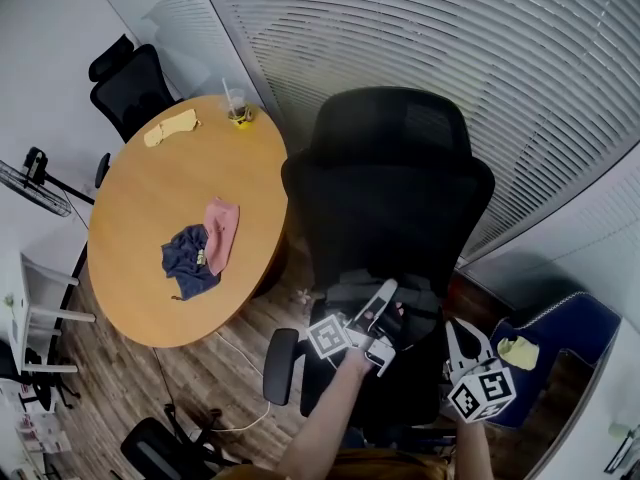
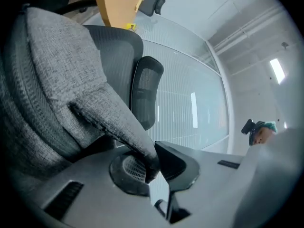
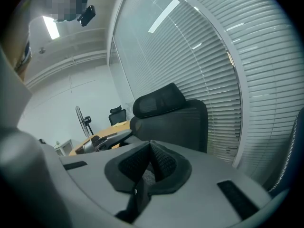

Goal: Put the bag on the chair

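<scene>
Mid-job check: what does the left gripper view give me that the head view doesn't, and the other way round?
Left gripper view only: a close look at the left claw shut on a fold of the grey woven bag.

Head view only: the right claw, a blue armchair, a standing fan and the full round wooden table.

Both: the black office chair, the window blinds, the bag and an edge of that table.

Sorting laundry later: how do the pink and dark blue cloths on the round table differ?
The pink cloth is a narrow strip; the dark blue cloth is bunched into a wider heap. The pink cloth lies over the dark blue cloth's right edge in the head view. Both rest on the round table, touching.
</scene>
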Action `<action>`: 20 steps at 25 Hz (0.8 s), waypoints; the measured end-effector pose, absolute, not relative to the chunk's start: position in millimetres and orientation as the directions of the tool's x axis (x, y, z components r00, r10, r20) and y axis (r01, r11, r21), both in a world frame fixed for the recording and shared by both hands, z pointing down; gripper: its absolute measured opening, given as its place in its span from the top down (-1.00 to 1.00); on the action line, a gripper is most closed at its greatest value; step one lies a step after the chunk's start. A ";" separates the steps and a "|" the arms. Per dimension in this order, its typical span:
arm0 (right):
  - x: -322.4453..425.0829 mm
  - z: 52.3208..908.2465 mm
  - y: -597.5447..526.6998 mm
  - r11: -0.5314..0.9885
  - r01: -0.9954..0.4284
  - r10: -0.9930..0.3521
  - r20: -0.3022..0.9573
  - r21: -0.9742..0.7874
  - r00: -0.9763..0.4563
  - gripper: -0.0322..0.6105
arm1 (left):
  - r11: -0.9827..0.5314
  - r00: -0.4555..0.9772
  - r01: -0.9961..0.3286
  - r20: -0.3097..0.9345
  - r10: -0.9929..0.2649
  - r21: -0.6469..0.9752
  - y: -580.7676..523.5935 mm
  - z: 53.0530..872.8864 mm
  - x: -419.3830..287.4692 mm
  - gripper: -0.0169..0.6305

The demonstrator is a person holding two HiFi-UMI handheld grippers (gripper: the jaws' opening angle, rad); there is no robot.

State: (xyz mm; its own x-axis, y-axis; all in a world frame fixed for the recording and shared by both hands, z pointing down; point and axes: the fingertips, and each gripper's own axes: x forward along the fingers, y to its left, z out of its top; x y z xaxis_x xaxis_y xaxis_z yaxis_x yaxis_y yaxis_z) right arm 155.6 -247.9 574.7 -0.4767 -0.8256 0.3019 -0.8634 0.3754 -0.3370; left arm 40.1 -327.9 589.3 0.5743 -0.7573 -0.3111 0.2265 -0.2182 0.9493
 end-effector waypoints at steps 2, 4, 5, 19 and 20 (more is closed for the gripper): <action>156.1 573.4 -249.4 0.361 -0.870 -0.834 0.301 -0.335 -0.462 0.86 | -0.221 0.584 0.207 -0.302 -0.753 0.953 -327.5 589.4 40.3 0.83; 156.6 574.1 -251.3 0.350 -0.872 -0.837 0.304 -0.341 -0.455 0.86 | -0.222 0.592 0.205 -0.301 -0.747 0.953 -328.5 589.7 41.1 0.83; 155.9 574.6 -251.8 0.350 -0.869 -0.836 0.301 -0.349 -0.458 0.86 | -0.218 0.598 0.204 -0.298 -0.744 0.954 -328.7 589.8 41.9 0.82; 152.5 561.8 -250.8 0.339 -0.902 -0.873 0.267 -0.269 -0.408 0.86 | -0.177 0.674 0.092 -0.192 -0.713 0.980 -327.1 597.9 43.0 0.80; 151.8 560.5 -250.6 0.341 -0.906 -0.874 0.269 -0.251 -0.404 0.86 | -0.181 0.678 0.086 -0.191 -0.710 0.980 -327.4 597.2 43.2 0.80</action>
